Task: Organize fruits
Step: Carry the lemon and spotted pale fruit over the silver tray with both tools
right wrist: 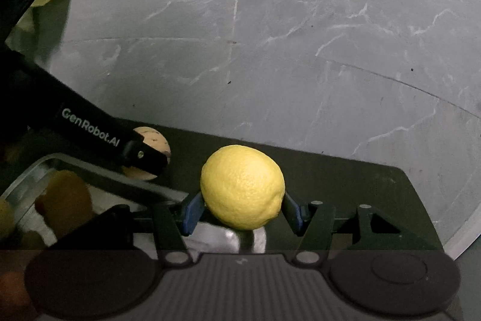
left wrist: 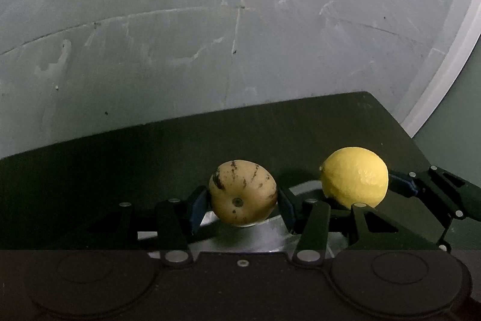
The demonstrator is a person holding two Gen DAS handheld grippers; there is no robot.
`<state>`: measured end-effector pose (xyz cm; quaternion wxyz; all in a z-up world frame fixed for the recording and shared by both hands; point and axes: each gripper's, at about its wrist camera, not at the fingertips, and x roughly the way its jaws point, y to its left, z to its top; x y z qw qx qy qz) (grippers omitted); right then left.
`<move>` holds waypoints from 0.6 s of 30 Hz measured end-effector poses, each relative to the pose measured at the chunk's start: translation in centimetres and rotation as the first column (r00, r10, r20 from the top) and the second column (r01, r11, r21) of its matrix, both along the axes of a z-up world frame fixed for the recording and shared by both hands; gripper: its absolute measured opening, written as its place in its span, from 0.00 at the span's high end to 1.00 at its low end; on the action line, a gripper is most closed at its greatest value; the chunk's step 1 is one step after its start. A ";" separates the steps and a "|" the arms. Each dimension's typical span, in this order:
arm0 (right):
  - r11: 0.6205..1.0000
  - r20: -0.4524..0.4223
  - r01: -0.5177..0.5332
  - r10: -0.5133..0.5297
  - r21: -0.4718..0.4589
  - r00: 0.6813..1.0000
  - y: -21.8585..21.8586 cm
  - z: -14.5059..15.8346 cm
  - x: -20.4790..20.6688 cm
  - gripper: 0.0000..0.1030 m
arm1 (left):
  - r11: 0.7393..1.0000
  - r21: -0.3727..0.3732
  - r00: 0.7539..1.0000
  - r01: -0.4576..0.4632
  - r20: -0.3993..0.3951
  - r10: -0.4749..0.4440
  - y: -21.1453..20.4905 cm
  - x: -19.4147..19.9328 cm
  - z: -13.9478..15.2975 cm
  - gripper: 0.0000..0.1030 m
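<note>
clear tray (right wrist: 99,169), orange fruit (right wrist: 67,197) inside

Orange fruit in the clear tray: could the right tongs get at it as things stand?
Probably not: the right tongs are shut on the lemon, and the left tongs cross above the clear tray holding the orange fruit.

Left gripper (left wrist: 243,202) clamped on a tan, brown-streaked fruit (left wrist: 243,195), blue pads (left wrist: 199,208) pressed to both its sides. Just beside, to the right, a yellow lemon (left wrist: 354,177) pinched by the right gripper (left wrist: 354,179). Below both, a dark table (left wrist: 150,152) and a silvery tray (left wrist: 270,233). Beyond, grey scuffed floor (left wrist: 210,20).
</note>
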<state>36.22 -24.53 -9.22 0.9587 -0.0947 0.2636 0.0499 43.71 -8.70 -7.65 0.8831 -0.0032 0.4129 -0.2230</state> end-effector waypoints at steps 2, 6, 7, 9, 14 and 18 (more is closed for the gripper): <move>1.000 -0.008 -0.004 0.004 -0.005 1.000 0.2 -0.1 -0.5 0.40 | 1.000 0.000 1.000 0.003 -0.007 -0.003 0.1 -0.3 -0.2 0.49; 1.000 -0.024 -0.004 0.004 -0.011 1.000 0.4 -0.3 -1.4 0.40 | 1.000 0.005 1.000 0.011 -0.018 -0.011 0.3 -0.8 -0.6 0.49; 1.000 -0.028 -0.004 0.004 -0.012 1.000 0.4 -0.4 -1.6 0.40 | 1.000 0.006 1.000 0.012 -0.020 -0.012 0.4 -0.9 -0.6 0.49; 1.000 -0.034 -0.003 0.003 -0.014 0.999 0.5 -0.6 -1.9 0.40 | 1.000 0.007 1.000 0.016 -0.026 -0.015 0.5 -1.1 -0.8 0.49; 1.000 -0.044 0.000 -0.001 -0.011 0.999 0.7 -1.4 -2.3 0.40 | 0.999 0.013 0.999 0.030 -0.038 -0.030 0.4 -1.6 -1.2 0.49; 1.000 -0.045 0.008 -0.008 -0.005 0.999 0.7 -1.8 -2.7 0.40 | 0.999 0.015 0.998 0.042 -0.049 -0.042 0.2 -1.7 -1.6 0.49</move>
